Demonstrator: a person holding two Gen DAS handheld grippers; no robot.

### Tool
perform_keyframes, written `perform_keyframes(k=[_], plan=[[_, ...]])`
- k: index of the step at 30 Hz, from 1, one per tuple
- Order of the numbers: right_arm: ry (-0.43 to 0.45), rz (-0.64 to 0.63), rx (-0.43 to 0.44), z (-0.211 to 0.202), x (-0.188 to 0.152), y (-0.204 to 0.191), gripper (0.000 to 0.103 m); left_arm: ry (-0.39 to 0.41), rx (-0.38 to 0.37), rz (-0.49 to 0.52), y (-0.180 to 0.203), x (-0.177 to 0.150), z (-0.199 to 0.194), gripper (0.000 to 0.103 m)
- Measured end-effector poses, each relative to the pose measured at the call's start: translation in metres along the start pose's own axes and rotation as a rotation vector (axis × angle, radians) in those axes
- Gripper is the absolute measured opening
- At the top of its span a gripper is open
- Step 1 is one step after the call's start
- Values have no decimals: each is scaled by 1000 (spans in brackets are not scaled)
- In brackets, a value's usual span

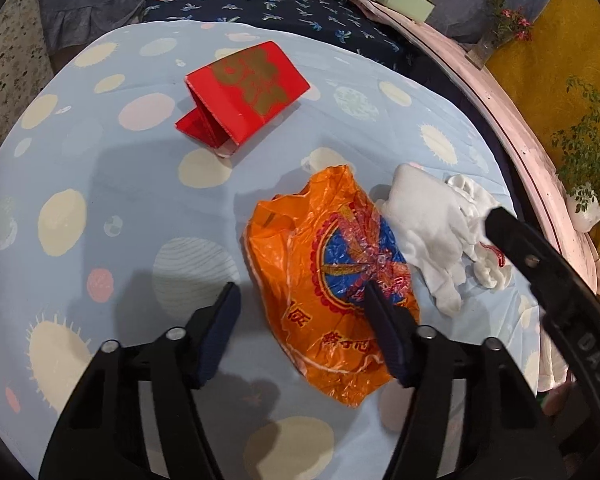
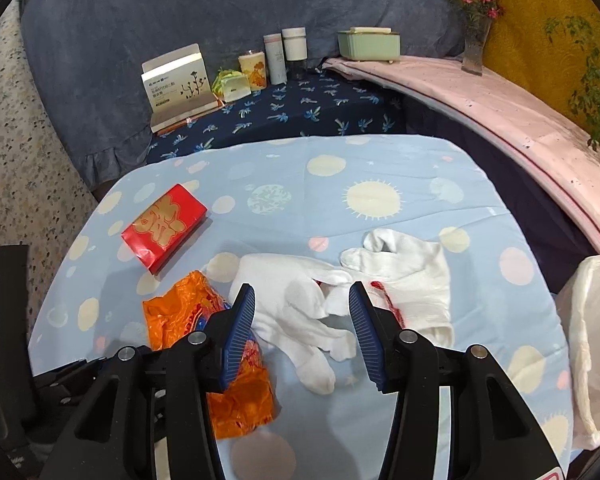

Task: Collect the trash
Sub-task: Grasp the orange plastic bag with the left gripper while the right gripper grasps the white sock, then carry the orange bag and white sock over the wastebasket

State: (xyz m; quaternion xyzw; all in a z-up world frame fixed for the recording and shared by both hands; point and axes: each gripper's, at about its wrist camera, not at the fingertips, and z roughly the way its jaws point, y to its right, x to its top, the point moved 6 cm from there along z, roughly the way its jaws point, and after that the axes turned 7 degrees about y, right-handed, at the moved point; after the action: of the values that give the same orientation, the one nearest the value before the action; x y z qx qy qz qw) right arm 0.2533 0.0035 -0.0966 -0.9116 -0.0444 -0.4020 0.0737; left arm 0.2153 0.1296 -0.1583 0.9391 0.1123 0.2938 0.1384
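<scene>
Both grippers' fingers [image 1: 228, 312] [image 2: 244, 316] apart, angled down

The tablecloth [image 2: 380, 152] is seen in pale blue, printed with cream suns and with cream, pink and pale green dots. Near its left edge a red box [image 2: 164, 227] is marked with gold characters. The crumpled plastic bag [image 1: 324, 276] is coloured orange, with a blue round emblem ringed in red and red lettering. Two gloves [image 2: 300, 300] are shown in white, one with a red trim. Blue ribbed pads are carried on the black fingers [image 2: 240, 332] of both grippers. Behind the far edge, a navy cloth [image 2: 300, 108] is patterned with light blue dragonflies.
</scene>
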Motion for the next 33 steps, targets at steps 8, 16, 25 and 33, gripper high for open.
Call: perform_keyframes(k=[8, 16, 25, 33], plan=[[-81, -21, 5, 41, -13, -7, 47, -32, -49, -11, 2, 2, 8, 9], [-124, -31, 30, 49, -28, -12, 7, -15, -53, 1, 3, 7, 2, 5], [10, -16, 30, -2, 12, 0, 6, 70, -109, 37, 32, 26, -37, 5], [171, 20, -1, -74, 62, 31, 6, 164, -185, 123, 84, 46, -85, 5]])
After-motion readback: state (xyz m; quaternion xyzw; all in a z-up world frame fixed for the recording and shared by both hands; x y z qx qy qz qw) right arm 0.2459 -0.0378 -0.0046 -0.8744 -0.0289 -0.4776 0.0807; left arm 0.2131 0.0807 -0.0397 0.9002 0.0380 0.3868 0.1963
